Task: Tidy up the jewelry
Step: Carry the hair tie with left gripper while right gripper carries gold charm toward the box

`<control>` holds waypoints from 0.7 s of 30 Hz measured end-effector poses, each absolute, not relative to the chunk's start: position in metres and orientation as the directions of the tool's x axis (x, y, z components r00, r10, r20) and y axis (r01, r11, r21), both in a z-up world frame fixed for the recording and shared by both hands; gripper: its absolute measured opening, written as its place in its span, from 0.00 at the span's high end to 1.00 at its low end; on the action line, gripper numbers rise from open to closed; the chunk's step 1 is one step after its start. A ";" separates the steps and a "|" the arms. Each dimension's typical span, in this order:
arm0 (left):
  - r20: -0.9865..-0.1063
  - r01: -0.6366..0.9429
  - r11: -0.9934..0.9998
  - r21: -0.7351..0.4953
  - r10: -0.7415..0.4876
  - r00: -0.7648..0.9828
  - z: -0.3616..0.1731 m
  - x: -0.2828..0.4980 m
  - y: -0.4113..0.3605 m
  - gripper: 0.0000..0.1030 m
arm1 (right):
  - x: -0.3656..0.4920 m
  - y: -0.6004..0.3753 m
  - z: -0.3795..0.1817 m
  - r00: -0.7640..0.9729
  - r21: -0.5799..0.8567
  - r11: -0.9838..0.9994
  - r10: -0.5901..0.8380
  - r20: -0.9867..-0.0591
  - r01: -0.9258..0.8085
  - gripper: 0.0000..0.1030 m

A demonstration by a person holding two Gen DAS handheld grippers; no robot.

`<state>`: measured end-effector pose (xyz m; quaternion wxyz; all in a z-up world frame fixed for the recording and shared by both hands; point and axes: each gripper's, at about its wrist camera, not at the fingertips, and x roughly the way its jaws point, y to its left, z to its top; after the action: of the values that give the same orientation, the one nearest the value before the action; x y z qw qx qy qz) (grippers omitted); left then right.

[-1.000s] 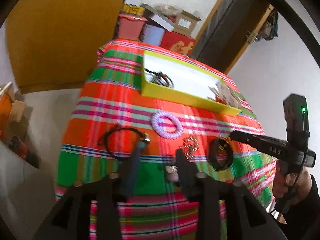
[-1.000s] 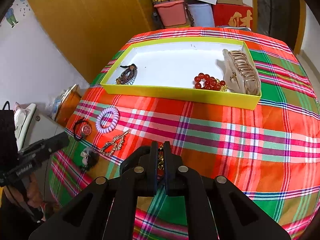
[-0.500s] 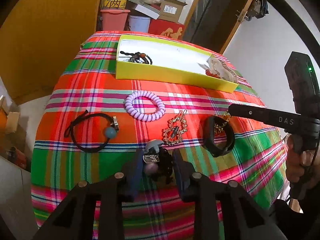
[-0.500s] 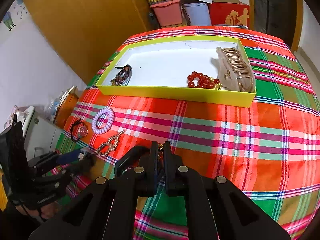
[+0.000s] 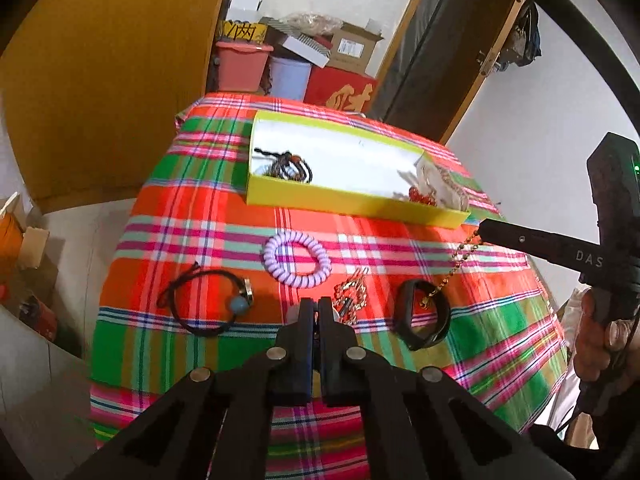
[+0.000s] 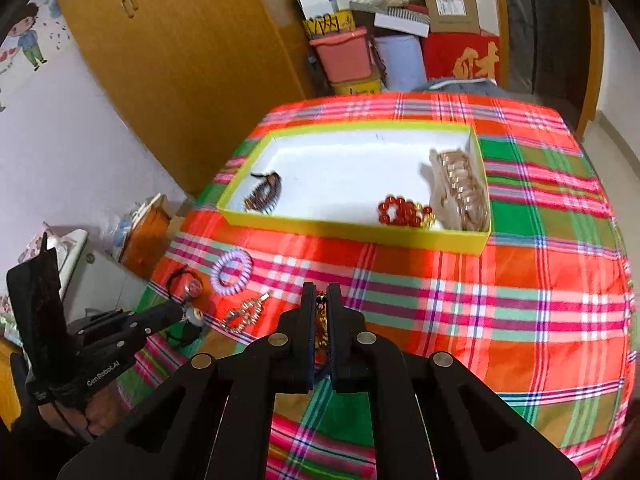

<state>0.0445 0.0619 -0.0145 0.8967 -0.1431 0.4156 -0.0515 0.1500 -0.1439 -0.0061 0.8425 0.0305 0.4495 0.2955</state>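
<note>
My left gripper [image 5: 319,304] is shut on a black hair tie with a grey bead, seen in the right wrist view [image 6: 191,318], lifted a little off the cloth. My right gripper [image 6: 321,298] is shut on a gold chain [image 5: 448,276] that hangs down to a black band [image 5: 422,320] on the cloth. A lilac coil hair tie [image 5: 297,258], a gold hair clip [image 5: 352,296] and a black cord with a blue bead [image 5: 208,300] lie on the plaid tablecloth. The yellow tray [image 6: 352,230] holds a dark bracelet [image 6: 264,192], red beads [image 6: 402,212] and a beige claw clip [image 6: 460,188].
The table [image 6: 520,300] drops off at left and front edges. Boxes and tubs [image 6: 348,56] are stacked behind it, by a wooden wardrobe [image 6: 180,60]. A doorway [image 5: 440,60] stands at the back right.
My left gripper has closed on the black hair tie and raised it. My right gripper has lifted, pulling the gold chain up from the black band.
</note>
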 end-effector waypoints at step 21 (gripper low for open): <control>-0.663 0.026 0.964 -0.263 -0.200 0.722 0.049 0.077 0.053 0.99 | 0.171 -0.145 0.054 0.517 0.266 0.803 0.558 -0.649 -0.533 0.96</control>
<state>0.0773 0.0533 0.0493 0.9203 -0.1183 0.3679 -0.0614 0.1711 -0.1450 0.0540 0.8708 0.0164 0.3787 0.3131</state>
